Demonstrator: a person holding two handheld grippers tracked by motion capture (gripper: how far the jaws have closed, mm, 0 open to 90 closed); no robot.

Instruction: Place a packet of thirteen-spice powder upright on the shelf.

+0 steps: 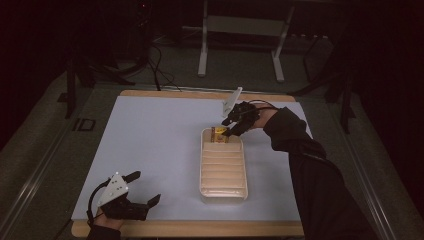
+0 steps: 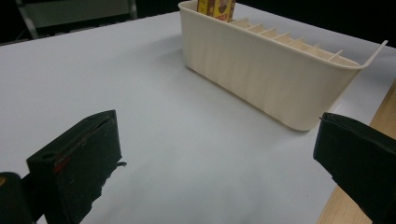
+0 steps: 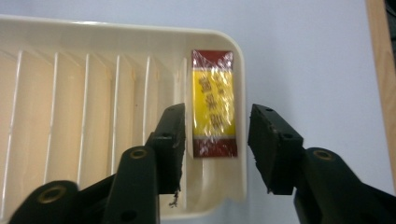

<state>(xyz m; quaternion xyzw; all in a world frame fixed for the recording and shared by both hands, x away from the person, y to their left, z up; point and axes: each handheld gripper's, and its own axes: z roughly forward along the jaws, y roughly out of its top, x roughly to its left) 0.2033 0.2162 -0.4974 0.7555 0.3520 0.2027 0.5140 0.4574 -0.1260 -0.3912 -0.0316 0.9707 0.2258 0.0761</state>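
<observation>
Cream rack (image 1: pixel 223 187) noted at centre-right of the white surface (image 1: pixel 150 145), long axis running 12 to 6 o'clock in the high view, divided by thin ribs into narrow slots. One packet (image 3: pixel 214 109) (red and yellow, clear wrap) found standing in the end slot at the rack's 12 o'clock end, against the end wall.

Right claw (image 3: pixel 215 147) positioned over that end slot, jaws apart and clamped on nothing, one jaw inside the rack beside the packet, the other outside the end wall. Packet's long axis lying along the slot, across the rack, directly ahead between the jaws. Right hand plainly the nearer one.

Left claw (image 1: pixel 145 187) resting low at 7 o'clock of the surface, jaws wide apart, empty, well apart from the rack.
</observation>
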